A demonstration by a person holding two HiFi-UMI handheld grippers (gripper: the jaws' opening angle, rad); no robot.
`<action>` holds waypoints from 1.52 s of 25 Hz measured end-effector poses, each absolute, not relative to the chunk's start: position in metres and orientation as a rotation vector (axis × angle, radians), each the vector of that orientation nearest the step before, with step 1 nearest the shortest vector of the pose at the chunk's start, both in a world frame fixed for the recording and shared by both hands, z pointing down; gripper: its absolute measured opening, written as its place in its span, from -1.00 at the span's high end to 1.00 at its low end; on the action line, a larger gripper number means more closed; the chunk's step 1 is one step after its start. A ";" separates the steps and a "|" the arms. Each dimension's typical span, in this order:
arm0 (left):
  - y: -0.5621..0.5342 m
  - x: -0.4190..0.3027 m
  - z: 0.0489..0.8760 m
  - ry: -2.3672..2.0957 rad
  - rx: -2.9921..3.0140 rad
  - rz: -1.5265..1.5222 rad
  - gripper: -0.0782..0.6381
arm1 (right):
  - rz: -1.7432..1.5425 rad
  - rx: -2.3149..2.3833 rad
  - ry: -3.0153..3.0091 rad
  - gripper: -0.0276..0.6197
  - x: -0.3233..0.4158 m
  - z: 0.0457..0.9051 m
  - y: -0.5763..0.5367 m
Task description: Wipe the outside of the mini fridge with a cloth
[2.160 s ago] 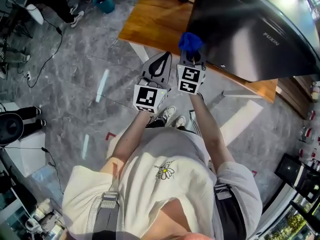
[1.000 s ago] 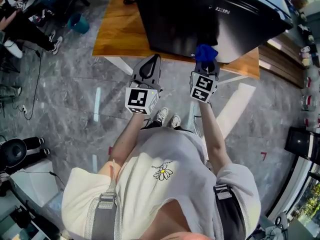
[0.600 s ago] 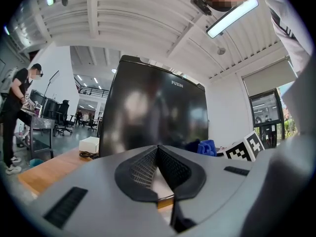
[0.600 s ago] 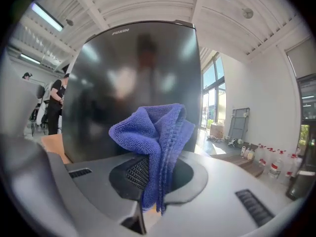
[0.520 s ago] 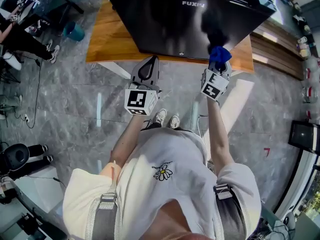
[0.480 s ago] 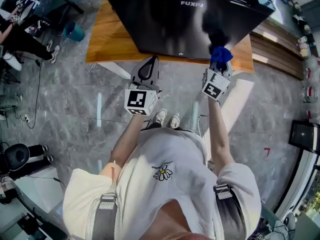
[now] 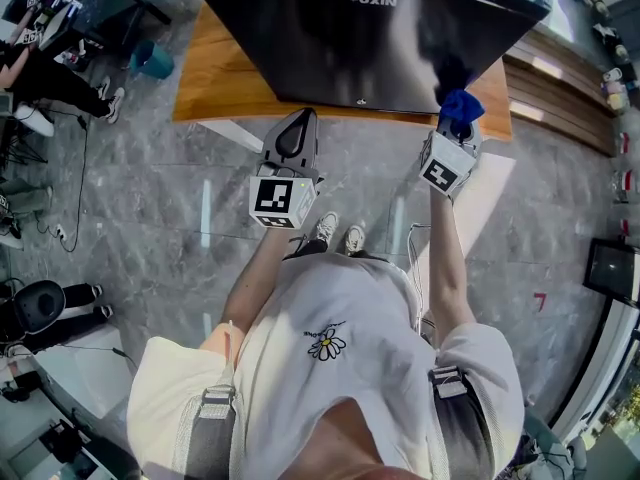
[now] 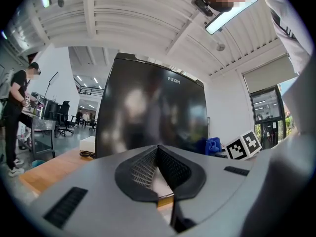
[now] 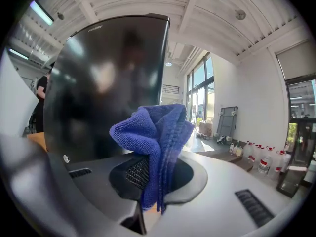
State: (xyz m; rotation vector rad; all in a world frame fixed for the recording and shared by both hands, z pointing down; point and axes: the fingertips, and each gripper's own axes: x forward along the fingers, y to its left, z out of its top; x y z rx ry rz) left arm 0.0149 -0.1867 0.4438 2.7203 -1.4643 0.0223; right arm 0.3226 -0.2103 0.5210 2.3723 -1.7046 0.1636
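Observation:
A glossy black mini fridge (image 7: 370, 38) (image 8: 148, 112) (image 9: 108, 83) stands on a wooden table (image 7: 215, 83). My right gripper (image 7: 457, 128) is shut on a blue cloth (image 7: 460, 105) (image 9: 155, 137), held up at the lower right corner of the fridge's front face. The cloth bunches above the jaws in the right gripper view. My left gripper (image 7: 293, 140) (image 8: 159, 179) is shut with nothing in it, just short of the table's front edge and the fridge's lower left part.
Grey marble floor (image 7: 150, 218) spreads around the table. A teal bin (image 7: 153, 60) and a person's legs (image 7: 45, 88) are at the far left. Wooden slats (image 7: 560, 88) lie at the right. My own shoes (image 7: 338, 232) stand below the table edge.
My right gripper has carried the cloth rightward along the fridge front, from near its middle to its lower right corner. The left gripper has stayed almost in place.

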 end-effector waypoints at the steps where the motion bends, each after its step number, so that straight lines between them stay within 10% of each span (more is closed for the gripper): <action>1: -0.186 0.014 0.444 -1.467 2.720 0.024 0.77 | 0.175 2.383 -1.693 0.70 0.325 0.521 -0.210; 9: -0.183 -0.003 0.448 -1.505 2.673 0.007 0.77 | 0.265 2.451 -1.730 0.70 0.320 0.514 -0.196; 25: -0.219 -0.103 0.500 -1.637 2.554 0.052 0.77 | 0.175 1.782 -2.389 0.70 -0.010 0.549 -0.255; 38: -0.226 -0.163 0.534 -1.751 2.441 0.058 0.77 | 0.000 1.606 -2.372 0.70 -0.093 0.596 -0.299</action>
